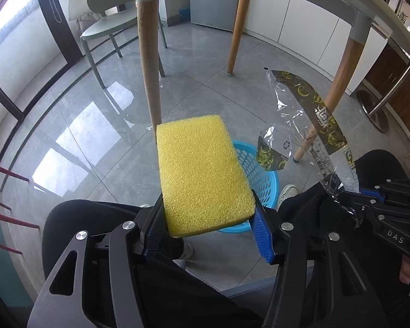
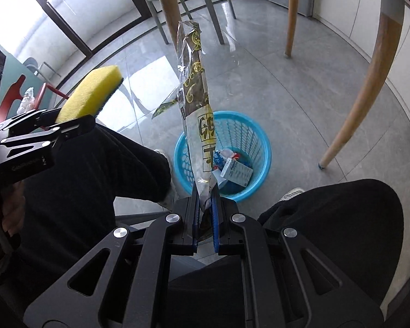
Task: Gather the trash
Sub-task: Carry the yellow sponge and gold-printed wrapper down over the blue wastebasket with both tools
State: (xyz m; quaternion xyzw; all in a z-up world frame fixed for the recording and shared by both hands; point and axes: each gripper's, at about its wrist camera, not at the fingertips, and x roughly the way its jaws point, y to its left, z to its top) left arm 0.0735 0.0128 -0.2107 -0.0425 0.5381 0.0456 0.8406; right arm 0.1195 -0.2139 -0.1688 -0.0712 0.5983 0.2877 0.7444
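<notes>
My left gripper [image 1: 206,216] is shut on a yellow sponge [image 1: 202,175] and holds it in the air over the blue basket [image 1: 262,180]. The sponge also shows in the right wrist view [image 2: 90,95], with a dark scouring side underneath. My right gripper [image 2: 205,199] is shut on the bottom of a long clear plastic wrapper [image 2: 195,87] with brown and gold print, which stands upright above the blue basket [image 2: 248,134]. The wrapper also shows in the left wrist view [image 1: 311,114]. The basket holds paper scraps and a small carton [image 2: 236,173].
The person's black-trousered knees [image 2: 336,218] and white shoes [image 2: 292,192] flank the basket. Wooden table legs [image 2: 363,82] stand on the grey tiled floor, under a white tabletop [image 1: 314,0]. A grey chair [image 1: 104,27] stands beyond, and a red frame [image 1: 2,205] at the left.
</notes>
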